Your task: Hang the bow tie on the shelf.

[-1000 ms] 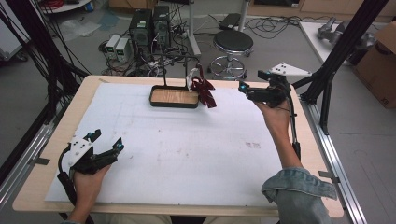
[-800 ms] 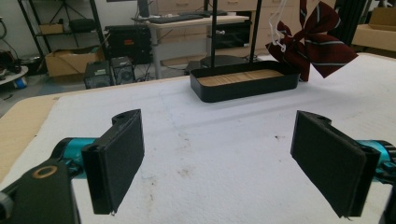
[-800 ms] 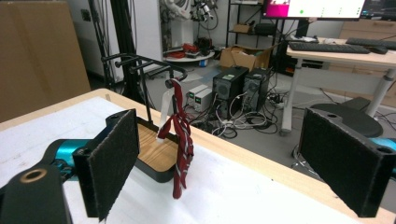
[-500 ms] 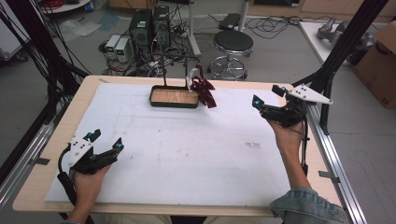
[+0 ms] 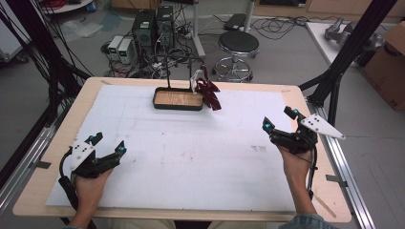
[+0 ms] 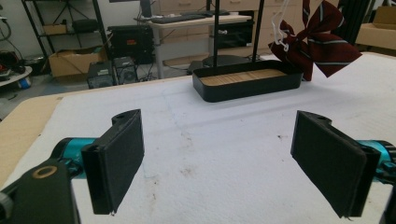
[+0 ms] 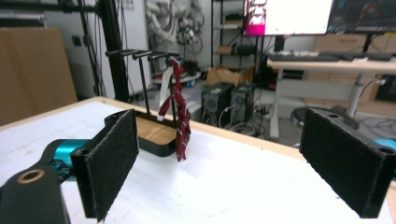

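Down at the lower left of the high view, the left gripper (image 5: 106,143) rested over the white mat (image 5: 191,157) with its jaws spread wide and nothing between them, the person's left hand (image 5: 88,188) behind it. Toward the upper middle of that frame sat a black tray (image 5: 177,106) with a wooden floor, and just right of it a dark red striped bow tie (image 5: 208,91) hung beside a white tag from a thin black stand. At the right of the frame the right gripper (image 5: 279,118) was held over the mat's right edge, jaws likewise wide apart and empty, its grey plate jutting to the right. The left gripper view gave what the overhead camera could not: the bow tie (image 6: 322,39) hanging clear of the mat at the upper right, past the tray (image 6: 247,84), with its pale stripes plain. The right gripper view showed the same tie (image 7: 180,112) edge-on, dangling from the stand's crossbar in front of the tray (image 7: 152,135), left of centre. Compared with a second earlier, the right gripper had drawn back from near the tray toward the lower right, while the left gripper, tray and tie had kept their places.
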The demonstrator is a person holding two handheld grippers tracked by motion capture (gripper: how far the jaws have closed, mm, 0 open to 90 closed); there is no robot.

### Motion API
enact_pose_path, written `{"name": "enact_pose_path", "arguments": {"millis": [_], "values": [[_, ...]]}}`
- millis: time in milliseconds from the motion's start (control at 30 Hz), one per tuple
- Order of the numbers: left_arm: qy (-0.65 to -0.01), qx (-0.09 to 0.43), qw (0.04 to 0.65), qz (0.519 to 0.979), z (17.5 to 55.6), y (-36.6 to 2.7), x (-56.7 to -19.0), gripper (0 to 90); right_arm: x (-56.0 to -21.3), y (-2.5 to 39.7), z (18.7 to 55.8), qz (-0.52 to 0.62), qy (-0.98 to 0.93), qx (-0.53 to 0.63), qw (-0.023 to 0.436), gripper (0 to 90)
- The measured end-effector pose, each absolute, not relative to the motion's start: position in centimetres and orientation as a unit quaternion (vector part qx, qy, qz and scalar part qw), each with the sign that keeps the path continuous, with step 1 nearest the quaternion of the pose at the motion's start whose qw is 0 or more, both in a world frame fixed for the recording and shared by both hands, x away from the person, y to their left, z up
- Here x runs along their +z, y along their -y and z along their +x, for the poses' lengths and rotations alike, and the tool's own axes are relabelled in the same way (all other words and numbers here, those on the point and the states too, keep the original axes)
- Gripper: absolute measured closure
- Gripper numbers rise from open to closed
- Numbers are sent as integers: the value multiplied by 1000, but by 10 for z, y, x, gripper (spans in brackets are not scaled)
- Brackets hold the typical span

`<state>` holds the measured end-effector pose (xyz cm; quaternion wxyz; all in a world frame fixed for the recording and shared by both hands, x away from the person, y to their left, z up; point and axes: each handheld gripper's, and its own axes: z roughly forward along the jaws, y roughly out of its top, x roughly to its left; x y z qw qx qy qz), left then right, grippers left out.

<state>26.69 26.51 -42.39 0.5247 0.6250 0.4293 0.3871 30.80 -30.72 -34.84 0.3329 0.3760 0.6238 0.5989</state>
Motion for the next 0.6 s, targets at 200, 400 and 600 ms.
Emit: {"name": "enact_pose_path", "arguments": {"millis": [200, 400, 600], "values": [[-429, 387, 523, 626, 267, -265, -424, 175, -372, 311, 296, 389, -624, 593, 328, 109], [-430, 388, 522, 626, 267, -265, -424, 175, -393, 313, 285, 402, -621, 594, 316, 109], [-430, 387, 521, 627, 267, -265, -424, 175, -411, 310, 273, 399, -622, 585, 335, 110]]}}
